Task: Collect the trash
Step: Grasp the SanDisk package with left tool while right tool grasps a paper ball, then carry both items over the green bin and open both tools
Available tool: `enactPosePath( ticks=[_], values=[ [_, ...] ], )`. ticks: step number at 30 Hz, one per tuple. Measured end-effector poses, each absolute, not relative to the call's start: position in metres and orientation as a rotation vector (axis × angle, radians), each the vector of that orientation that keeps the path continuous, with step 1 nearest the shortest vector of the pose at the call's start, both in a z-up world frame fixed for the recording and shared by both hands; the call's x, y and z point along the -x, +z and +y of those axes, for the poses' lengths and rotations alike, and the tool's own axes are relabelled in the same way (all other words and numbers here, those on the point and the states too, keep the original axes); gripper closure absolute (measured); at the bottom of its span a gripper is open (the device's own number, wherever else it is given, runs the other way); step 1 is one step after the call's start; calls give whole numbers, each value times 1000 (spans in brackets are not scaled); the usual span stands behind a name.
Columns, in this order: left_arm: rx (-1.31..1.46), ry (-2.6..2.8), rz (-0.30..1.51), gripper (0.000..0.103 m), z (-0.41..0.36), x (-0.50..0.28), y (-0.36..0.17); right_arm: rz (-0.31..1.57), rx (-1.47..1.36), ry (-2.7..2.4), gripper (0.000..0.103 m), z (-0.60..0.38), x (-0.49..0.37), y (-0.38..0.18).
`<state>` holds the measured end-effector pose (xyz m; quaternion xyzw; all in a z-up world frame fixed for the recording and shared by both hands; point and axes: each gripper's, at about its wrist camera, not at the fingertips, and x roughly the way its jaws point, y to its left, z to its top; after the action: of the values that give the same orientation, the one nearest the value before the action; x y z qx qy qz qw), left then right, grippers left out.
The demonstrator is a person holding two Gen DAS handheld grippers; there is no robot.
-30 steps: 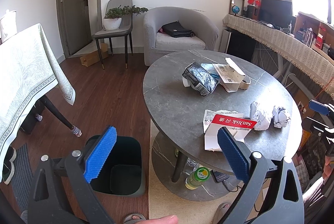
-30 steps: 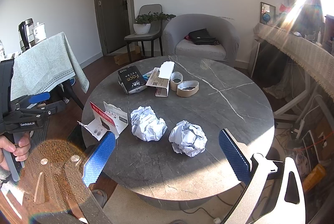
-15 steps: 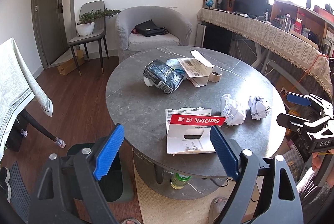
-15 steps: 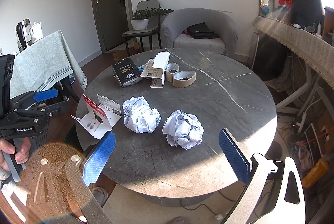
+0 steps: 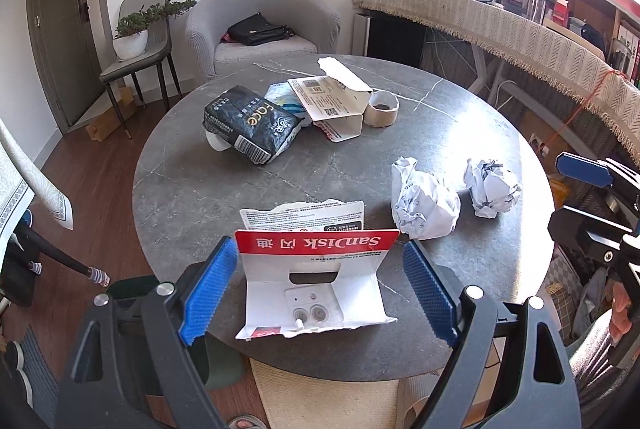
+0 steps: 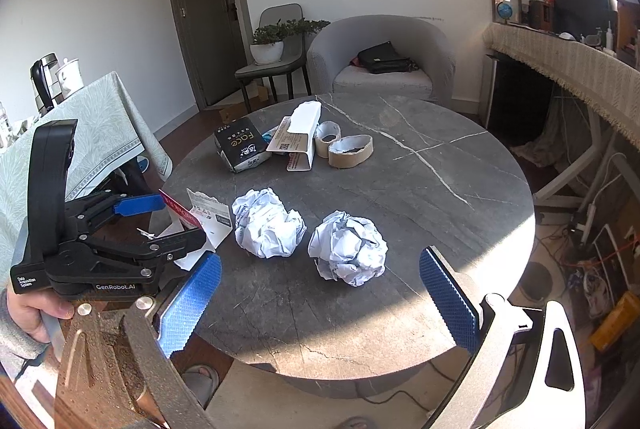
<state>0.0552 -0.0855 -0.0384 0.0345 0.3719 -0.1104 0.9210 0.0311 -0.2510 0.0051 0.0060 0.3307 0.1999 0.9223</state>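
A torn red-and-white SanDisk card package (image 5: pixel 316 281) lies at the near edge of the round grey table (image 5: pixel 192 181). My left gripper (image 5: pixel 318 293) is open, its blue pads on either side of the package, not touching it. Two crumpled white paper balls (image 6: pixel 267 223) (image 6: pixel 348 247) lie on the table. My right gripper (image 6: pixel 320 293) is open, just short of the nearer ball. A black snack bag (image 5: pixel 252 123), an open white carton (image 5: pixel 336 101) and cardboard tape rolls (image 6: pixel 350 151) lie farther back. The left gripper also shows in the right wrist view (image 6: pixel 132 225).
A dark green bin (image 5: pixel 132 293) stands on the floor under the table's left edge, mostly hidden behind my left gripper. A cloth-covered table (image 6: pixel 88 133) is at the left. A grey armchair (image 6: pixel 380 57), a chair with a plant (image 6: pixel 276 45) and a long counter (image 5: pixel 520 29) stand behind.
My left gripper has swung right and forward from over the bin until its pads flank the SanDisk package. My right gripper has moved closer to the paper balls.
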Motion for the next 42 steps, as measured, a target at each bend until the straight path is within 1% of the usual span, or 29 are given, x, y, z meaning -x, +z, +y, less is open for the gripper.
enactPosePath(
  ticks=[5, 6, 21, 24, 27, 30, 32, 37, 39, 40, 42],
  values=[
    [-58, -225, 785, 18, -85, -65, -46, 689, -13, 414, 3, -252, -34, 2],
    [-55, -224, 786, 24, -85, -65, -47, 692, -11, 414, 3, -252, -34, 2],
    [23, -225, 749, 25, -66, -58, -32, 721, 40, 370, 4, -241, -42, -5],
    [46, -222, 741, 25, -58, -54, -27, 745, 56, 340, 15, -241, -47, -10],
    [67, -216, 730, 25, -50, -51, -23, 761, 73, 329, 17, -240, -54, -14],
    [90, -205, 720, 25, -41, -50, -19, 767, 89, 314, 24, -237, -61, -17],
    [107, -200, 719, 25, -34, -49, -17, 774, 86, 310, 32, -237, -66, -19],
    [132, -183, 713, 25, -19, -47, -13, 797, 85, 309, 38, -232, -75, -24],
    [142, -175, 711, 25, -11, -46, -12, 815, 94, 310, 44, -229, -79, -27],
    [146, -170, 710, 25, -8, -45, -12, 827, 98, 309, 52, -227, -81, -28],
    [151, -160, 709, 25, -1, -44, -12, 827, 97, 295, 56, -226, -82, -28]
  ],
)
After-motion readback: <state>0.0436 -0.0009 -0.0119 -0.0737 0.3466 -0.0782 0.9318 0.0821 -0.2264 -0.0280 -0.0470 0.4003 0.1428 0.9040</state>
